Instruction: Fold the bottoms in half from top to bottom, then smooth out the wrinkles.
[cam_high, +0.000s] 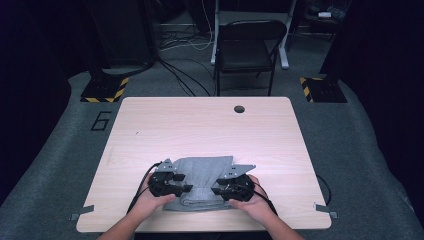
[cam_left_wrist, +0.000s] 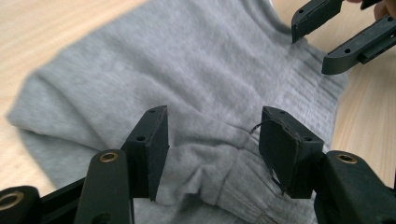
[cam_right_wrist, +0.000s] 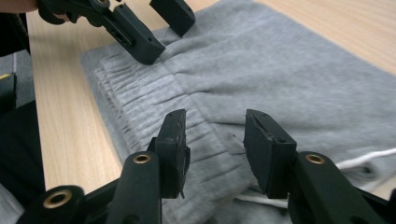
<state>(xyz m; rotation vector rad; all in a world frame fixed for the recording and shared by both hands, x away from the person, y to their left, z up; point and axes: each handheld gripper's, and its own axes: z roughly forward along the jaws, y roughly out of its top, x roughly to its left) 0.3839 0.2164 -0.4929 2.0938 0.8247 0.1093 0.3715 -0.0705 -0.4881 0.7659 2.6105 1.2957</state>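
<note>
A folded grey garment (cam_high: 205, 175) with a ribbed waistband lies on the wooden table (cam_high: 200, 125) near its front edge. My left gripper (cam_high: 185, 189) rests on the garment's left end, and my right gripper (cam_high: 216, 190) on its right end; the jaws point toward each other. In the left gripper view the jaws (cam_left_wrist: 212, 140) stand apart over bunched grey cloth (cam_left_wrist: 187, 70), with the right gripper (cam_left_wrist: 322, 42) beyond. In the right gripper view the jaws (cam_right_wrist: 215, 140) are open above the ribbed band (cam_right_wrist: 140, 93), a white drawstring (cam_right_wrist: 364, 161) lies at right, and the left gripper (cam_right_wrist: 159, 28) is open farther off.
The far half of the table is bare wood with a round cable hole (cam_high: 239, 109). A black folding chair (cam_high: 247, 47) stands behind the table on grey carpet. Cables trail from both grippers off the front edge. Tape tabs (cam_high: 325, 207) mark the front corners.
</note>
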